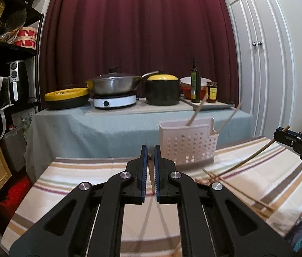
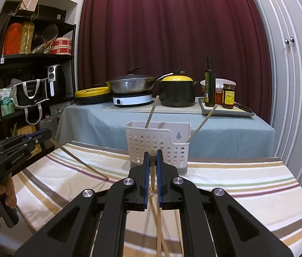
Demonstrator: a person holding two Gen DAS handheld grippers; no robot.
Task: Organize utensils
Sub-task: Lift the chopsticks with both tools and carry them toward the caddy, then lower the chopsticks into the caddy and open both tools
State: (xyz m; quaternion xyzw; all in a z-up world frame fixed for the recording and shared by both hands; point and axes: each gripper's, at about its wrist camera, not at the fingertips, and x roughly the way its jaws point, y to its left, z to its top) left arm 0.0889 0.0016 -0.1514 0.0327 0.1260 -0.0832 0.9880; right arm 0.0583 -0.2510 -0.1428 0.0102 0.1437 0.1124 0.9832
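A white perforated basket (image 1: 189, 147) (image 2: 157, 143) stands at the far edge of the striped cloth (image 1: 86, 184). Two chopsticks lean inside it (image 2: 151, 113) (image 2: 204, 122). My left gripper (image 1: 151, 147) (image 2: 46, 133) is shut on one chopstick (image 2: 80, 160), which slopes down until its far tip reaches the cloth. My right gripper (image 2: 152, 153) (image 1: 279, 131) is shut on another chopstick (image 1: 247, 160), held just in front of the basket and to the right of the left gripper. A few loose chopsticks (image 1: 236, 190) lie on the cloth under the right gripper.
Behind the basket is a blue-covered table (image 2: 215, 132) with pots, an induction cooker (image 2: 132, 100), an oil bottle (image 2: 210, 90) and jars. A black shelf (image 2: 33, 64) stands at the left, white cupboard doors (image 1: 264, 64) at the right. A hand (image 2: 7, 192) holds the left gripper.
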